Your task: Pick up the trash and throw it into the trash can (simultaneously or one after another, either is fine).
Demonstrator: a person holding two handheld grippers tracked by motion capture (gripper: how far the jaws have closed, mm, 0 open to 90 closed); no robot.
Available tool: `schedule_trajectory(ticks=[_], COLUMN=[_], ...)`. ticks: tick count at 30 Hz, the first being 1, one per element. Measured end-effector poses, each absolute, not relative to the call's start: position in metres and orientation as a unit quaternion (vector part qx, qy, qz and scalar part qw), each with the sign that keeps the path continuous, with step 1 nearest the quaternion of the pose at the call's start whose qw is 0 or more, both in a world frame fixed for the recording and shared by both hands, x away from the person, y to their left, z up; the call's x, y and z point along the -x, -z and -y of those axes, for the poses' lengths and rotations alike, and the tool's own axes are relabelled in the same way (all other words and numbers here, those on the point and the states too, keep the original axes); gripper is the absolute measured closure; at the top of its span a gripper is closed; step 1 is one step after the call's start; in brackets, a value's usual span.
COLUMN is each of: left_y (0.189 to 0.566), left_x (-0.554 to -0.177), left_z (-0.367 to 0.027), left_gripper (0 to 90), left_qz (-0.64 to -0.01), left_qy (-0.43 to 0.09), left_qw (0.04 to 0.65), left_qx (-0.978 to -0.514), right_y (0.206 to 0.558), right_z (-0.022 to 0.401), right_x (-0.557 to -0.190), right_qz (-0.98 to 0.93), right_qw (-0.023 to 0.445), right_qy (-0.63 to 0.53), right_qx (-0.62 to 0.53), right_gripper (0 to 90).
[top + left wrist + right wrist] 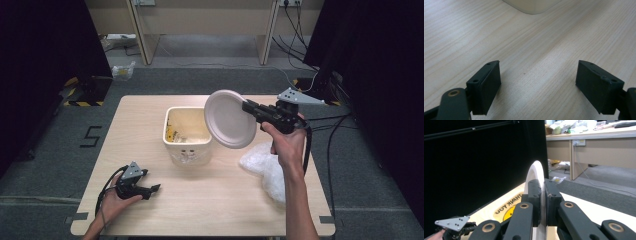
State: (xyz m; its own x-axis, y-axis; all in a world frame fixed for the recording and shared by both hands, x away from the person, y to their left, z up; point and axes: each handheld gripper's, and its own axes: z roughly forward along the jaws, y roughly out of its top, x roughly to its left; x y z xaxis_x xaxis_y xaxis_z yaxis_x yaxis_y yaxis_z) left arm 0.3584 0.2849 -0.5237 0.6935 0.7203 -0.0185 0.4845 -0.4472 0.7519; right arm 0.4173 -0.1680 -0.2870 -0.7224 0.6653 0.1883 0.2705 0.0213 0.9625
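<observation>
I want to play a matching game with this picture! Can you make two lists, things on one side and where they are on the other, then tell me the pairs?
Things:
1. white plate
2. cream bin
3. clear plastic bag
4. left gripper

Places or states:
A. lying crumpled on the table's right side
B. open, resting low near the table's front left
C. pinched on edge in the right gripper
D. standing in the table's middle

Pairs: 1-C, 2-D, 3-A, 4-B

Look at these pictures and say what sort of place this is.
Probably an office used as a recording space: a wooden table between black curtains, desks behind, wall sockets, and cables on grey carpet.
</observation>
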Motion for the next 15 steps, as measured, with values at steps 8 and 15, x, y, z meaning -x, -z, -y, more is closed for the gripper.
schedule_trajectory(ticks=[8, 15], left_y=[0.524, 0.524], left_x=[-0.358, -0.358], left_z=[-0.285, -0.285], left_gripper=[19.1, 19.2], left_qz=[-0.36, -0.36], left_qy=[-0.155, -0.155], left_qw=[0.384, 0.383], left_qx=[-0.836, -0.836], right_y=[0.28, 0.281], right_z=[0.15, 0.129], right_x=[-0.43, -0.444], right_qz=[-0.695, -0.698], right_qw=[0.146, 0.133], right_qy=[-0.622, -0.623], right_qx=[-0.33, -0.327], right_gripper=[85.5, 85.5])
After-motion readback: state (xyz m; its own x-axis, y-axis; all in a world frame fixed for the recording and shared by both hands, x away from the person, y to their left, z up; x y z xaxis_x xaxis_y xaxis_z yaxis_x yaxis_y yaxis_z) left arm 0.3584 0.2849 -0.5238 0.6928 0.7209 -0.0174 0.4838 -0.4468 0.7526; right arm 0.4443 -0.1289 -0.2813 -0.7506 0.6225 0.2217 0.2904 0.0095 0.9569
